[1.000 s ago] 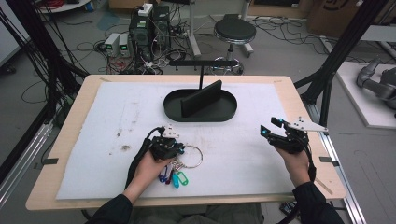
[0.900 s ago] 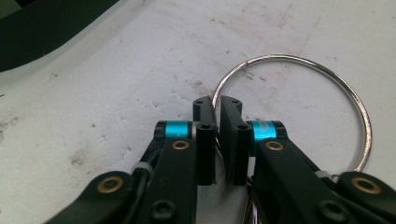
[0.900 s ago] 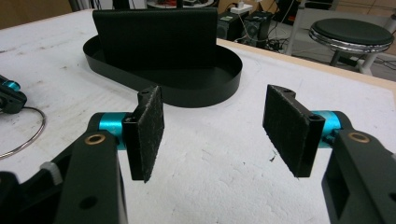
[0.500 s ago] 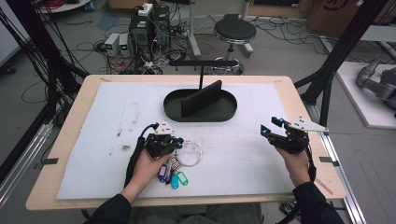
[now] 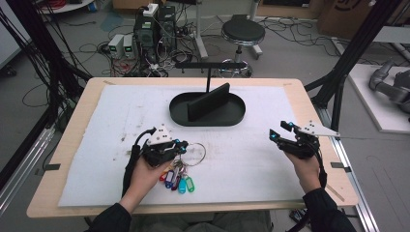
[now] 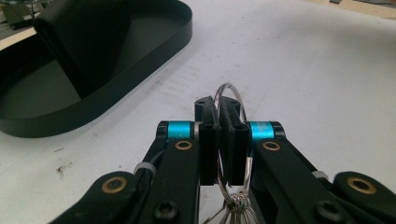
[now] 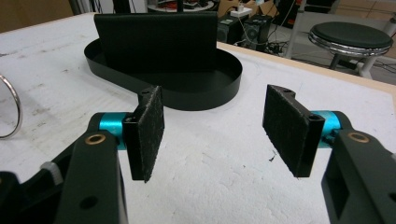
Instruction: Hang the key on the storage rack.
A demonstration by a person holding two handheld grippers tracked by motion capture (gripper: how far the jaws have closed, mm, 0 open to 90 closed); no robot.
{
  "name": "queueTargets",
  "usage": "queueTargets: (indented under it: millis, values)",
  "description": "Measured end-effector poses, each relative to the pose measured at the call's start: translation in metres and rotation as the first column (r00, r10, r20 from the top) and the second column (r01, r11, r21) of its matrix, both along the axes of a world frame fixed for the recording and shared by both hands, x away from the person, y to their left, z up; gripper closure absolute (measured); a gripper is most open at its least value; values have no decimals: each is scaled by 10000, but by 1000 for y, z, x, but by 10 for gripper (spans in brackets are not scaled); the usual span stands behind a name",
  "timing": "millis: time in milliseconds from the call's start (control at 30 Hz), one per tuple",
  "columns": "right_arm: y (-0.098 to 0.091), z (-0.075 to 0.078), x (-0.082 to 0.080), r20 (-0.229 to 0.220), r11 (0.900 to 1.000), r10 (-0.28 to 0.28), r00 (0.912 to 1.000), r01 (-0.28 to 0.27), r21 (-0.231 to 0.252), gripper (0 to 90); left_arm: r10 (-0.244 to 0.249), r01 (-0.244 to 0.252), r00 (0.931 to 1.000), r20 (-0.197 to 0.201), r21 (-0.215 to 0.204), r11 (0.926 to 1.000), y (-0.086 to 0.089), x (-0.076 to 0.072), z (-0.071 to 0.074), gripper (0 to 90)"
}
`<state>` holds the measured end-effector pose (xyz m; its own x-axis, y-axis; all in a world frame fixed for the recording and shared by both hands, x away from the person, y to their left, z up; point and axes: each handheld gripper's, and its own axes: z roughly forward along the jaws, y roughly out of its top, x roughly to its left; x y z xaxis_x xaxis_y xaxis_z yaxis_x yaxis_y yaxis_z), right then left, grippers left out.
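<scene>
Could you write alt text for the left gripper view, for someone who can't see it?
The left gripper has its black fingers shut on a thin metal key ring above a white table mat. A black oval tray sits behind, upper left.

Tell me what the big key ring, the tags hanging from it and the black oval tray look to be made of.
Key ring: thin metal wire, polished; it glints silver where the left gripper pinches it.
Tags: probably plastic, judging by the flat, bright blue, red, teal and green colours.
Tray: likely moulded plastic, possibly painted metal; smooth, dull black wall with a soft sheen.
</scene>
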<state>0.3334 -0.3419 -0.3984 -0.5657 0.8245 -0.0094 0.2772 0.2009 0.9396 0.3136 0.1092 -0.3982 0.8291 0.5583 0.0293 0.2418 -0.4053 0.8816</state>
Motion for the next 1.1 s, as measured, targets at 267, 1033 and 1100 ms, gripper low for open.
queueTargets:
  millis: [267,1033,1100]
  values:
    - [2,0,1,-10,10000,20,10000,-20,-10,394,-695,695,9976,-57,-1,9976,-8,-8,1,859]
    - [2,-1,2,-48,10000,48,10000,-48,4,395,-892,890,9959,-140,-130,9959,1,-2,8,864]
    - [2,-1,2,-4,10000,51,10000,-51,-21,395,-781,779,9969,-49,-339,9964,4,-2,12,864]
